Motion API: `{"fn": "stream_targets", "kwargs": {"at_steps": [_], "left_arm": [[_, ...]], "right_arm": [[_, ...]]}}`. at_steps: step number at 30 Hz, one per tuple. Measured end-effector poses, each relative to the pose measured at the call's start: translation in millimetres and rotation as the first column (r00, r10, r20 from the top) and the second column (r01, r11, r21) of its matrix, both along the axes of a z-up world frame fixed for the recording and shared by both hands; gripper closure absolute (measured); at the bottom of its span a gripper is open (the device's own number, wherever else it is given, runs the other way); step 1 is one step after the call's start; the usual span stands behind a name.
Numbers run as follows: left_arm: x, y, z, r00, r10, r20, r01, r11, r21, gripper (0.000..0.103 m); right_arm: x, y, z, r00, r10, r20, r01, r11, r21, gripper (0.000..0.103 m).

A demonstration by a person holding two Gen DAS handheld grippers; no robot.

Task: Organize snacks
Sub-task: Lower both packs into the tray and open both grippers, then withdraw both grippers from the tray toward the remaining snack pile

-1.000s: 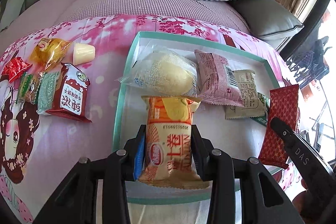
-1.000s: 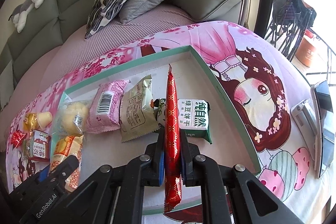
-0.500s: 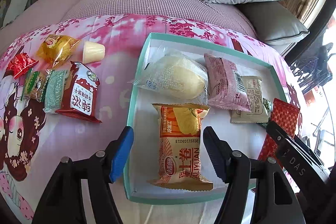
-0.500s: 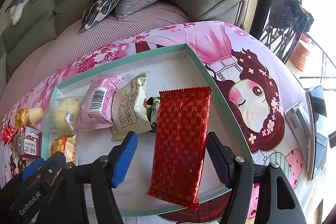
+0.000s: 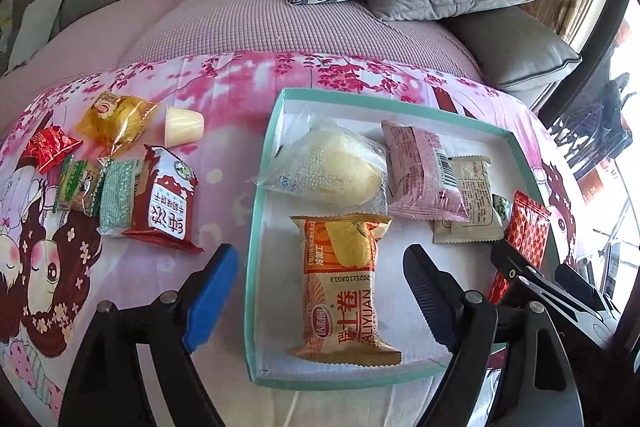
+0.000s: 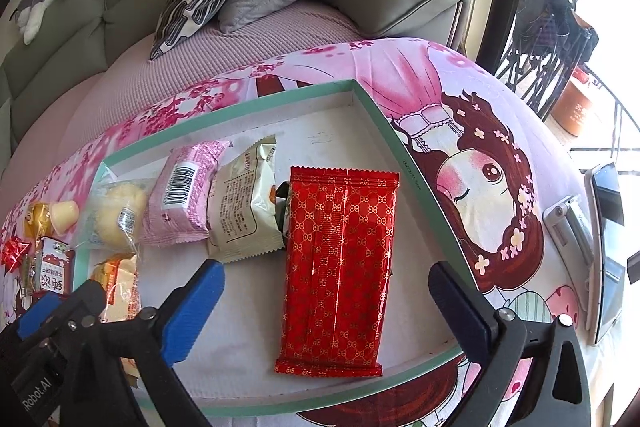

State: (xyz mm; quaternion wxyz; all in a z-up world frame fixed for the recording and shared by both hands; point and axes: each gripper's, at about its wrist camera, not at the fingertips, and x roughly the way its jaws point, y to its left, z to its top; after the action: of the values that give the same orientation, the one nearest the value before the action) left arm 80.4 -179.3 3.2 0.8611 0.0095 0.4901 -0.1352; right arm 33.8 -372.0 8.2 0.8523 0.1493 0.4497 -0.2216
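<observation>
A: Where do the snacks stand?

B: Most lie in the shallow teal-rimmed box (image 5: 256,247) on the pink cartoon-print cloth (image 5: 224,83). The orange Swiss-roll packet (image 5: 344,287) lies flat at the box's near left, and the red patterned bar (image 6: 340,267) lies flat at its near right, covering a green-and-white packet almost wholly.

A: And the tools?

B: The left tool (image 5: 320,291) has just been opening; its jaws stand wide on either side of the orange packet, clear of it. The right tool (image 6: 328,303) has also just been opening and gapes to its widest, the red bar between the jaws but untouched.

A: What else is in the box?

B: Along the far row: a clear-wrapped pale bun (image 5: 336,167), a pink packet (image 5: 424,175) and a beige packet (image 5: 472,203), overlapping at their edges.

A: Anything outside it?

B: To the left on the cloth, a red-and-white biscuit packet (image 5: 168,203), a pale green packet (image 5: 118,195), a small green sweet (image 5: 74,183), a red foil sweet (image 5: 50,147), a yellow wrapped cake (image 5: 116,123) and a jelly cup (image 5: 184,125). A phone (image 6: 608,243) lies to the right.
</observation>
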Motion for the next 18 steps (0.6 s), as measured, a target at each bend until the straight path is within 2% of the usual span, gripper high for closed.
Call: {"fn": "stream_targets", "kwargs": {"at_steps": [3,5,6,12,18], "left_arm": [[8,11,3,0.998,0.060,0.028,-0.061,0.997,0.050,0.016],[17,22,6,0.992,0.117,0.042,-0.120,0.989,0.083,0.008],[21,29,6,0.988,0.146,0.048,-0.150,0.985,0.090,0.008],[35,65,7,0.965,0.261,0.037,-0.263,0.962,0.070,0.008],[34,71,14,0.957,0.285,0.045,-0.288,0.957,0.049,0.008]], "right_arm": [[0,1,0,1.000,0.007,-0.001,-0.007,1.000,-0.001,0.000],[1,3,1,1.000,0.011,-0.003,-0.011,1.000,-0.004,0.000],[1,3,1,1.000,0.013,-0.003,-0.013,1.000,-0.005,0.000],[4,10,3,0.999,0.034,-0.001,-0.034,0.999,-0.014,0.000],[6,20,8,0.998,0.062,0.013,-0.062,0.998,-0.031,0.000]]}}
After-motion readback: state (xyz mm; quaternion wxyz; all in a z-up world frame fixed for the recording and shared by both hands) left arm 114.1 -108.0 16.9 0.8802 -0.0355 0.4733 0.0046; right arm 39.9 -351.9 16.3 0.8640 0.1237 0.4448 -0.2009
